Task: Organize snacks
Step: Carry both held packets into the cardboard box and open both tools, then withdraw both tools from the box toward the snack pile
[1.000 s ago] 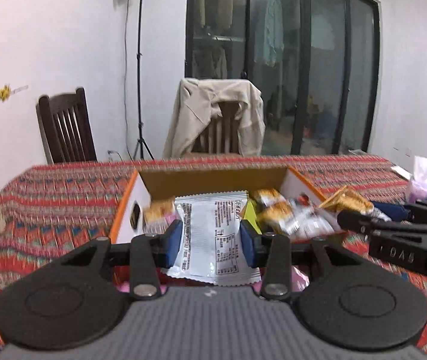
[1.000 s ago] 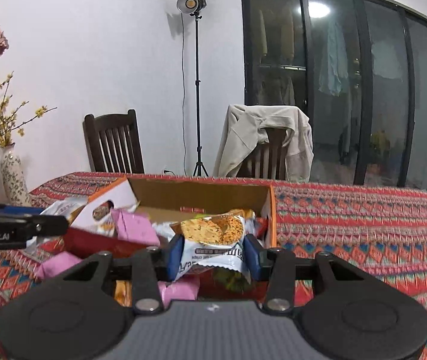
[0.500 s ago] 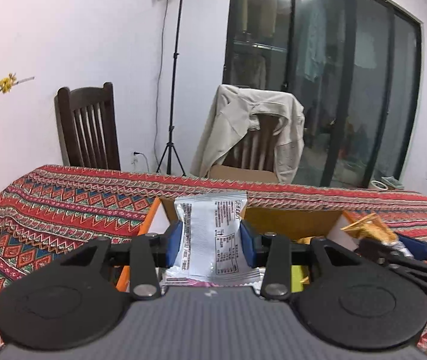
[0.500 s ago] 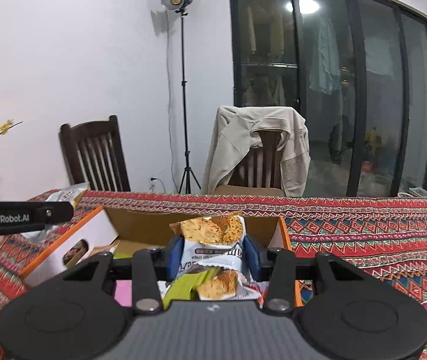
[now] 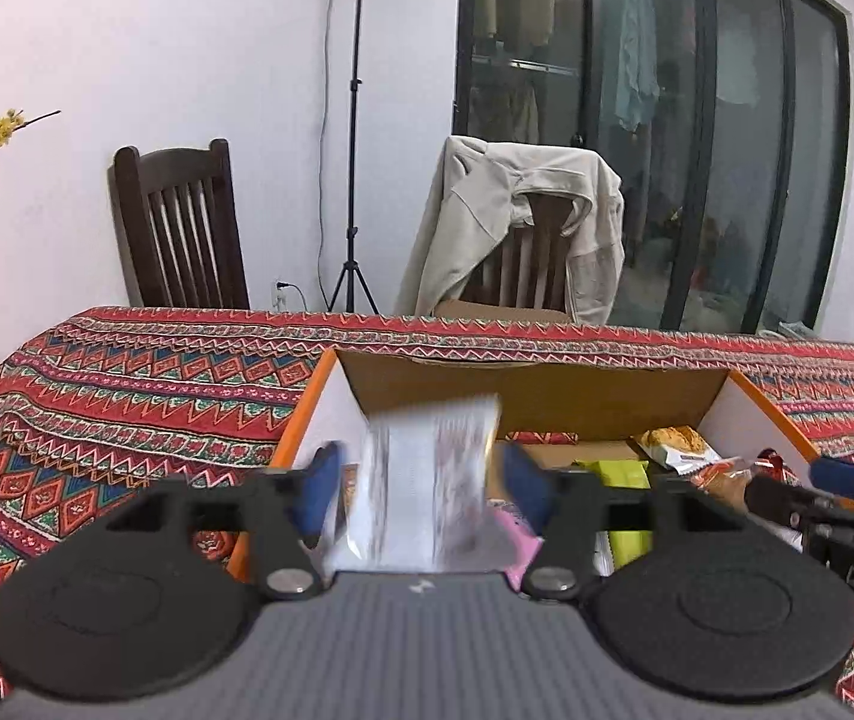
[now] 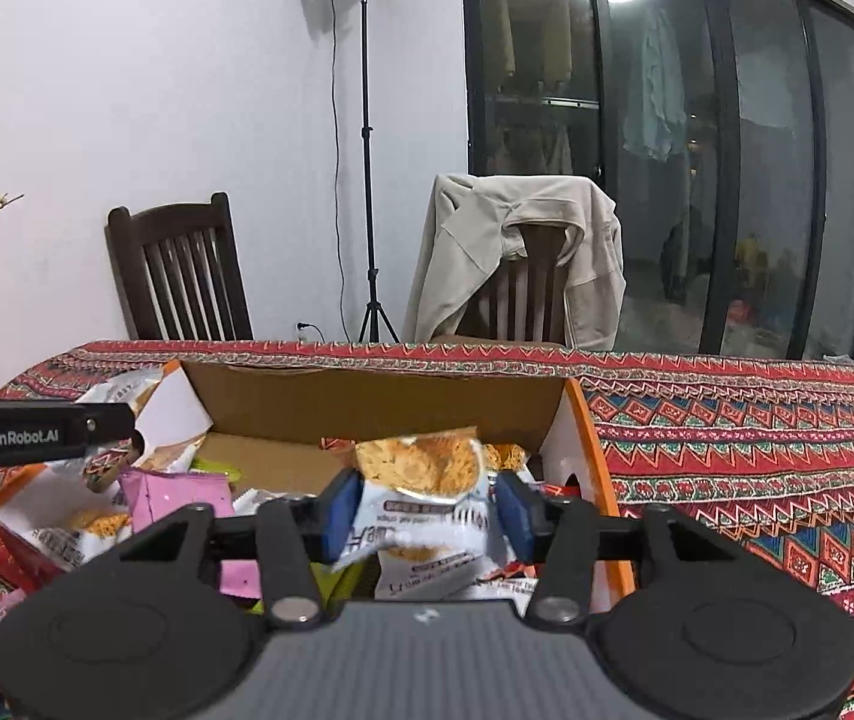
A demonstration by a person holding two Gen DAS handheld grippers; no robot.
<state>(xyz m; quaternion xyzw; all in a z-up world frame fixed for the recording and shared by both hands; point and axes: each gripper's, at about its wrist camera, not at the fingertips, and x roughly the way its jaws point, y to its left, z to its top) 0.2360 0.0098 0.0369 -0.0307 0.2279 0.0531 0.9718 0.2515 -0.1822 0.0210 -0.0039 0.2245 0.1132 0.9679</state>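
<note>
Hard to read: the white packet between the left gripper's blue pads is motion-blurred, its print illegible; its lower edge is cut off by the gripper body.
Hidden: much of the box floor, behind both grippers' black bodies.
Left tongs: jaws opening, pads clear of the packet on both sides (a visible gap at each edge).
Right tongs: the right gripper has its jaws opening, with the cracker packet between the blue pads; it looks to be slipping free, though whether the pads touch it I cannot tell.
Task's things: both packets hang over the open cardboard box, which has orange edges.
In the box: a pink packet, a green packet and more cracker packets.
In the way: the other gripper's finger crosses each view's edge.
Around: patterned red tablecloth, dark wooden chair, beige jacket draped over a second chair, light stand, glass doors.
</note>
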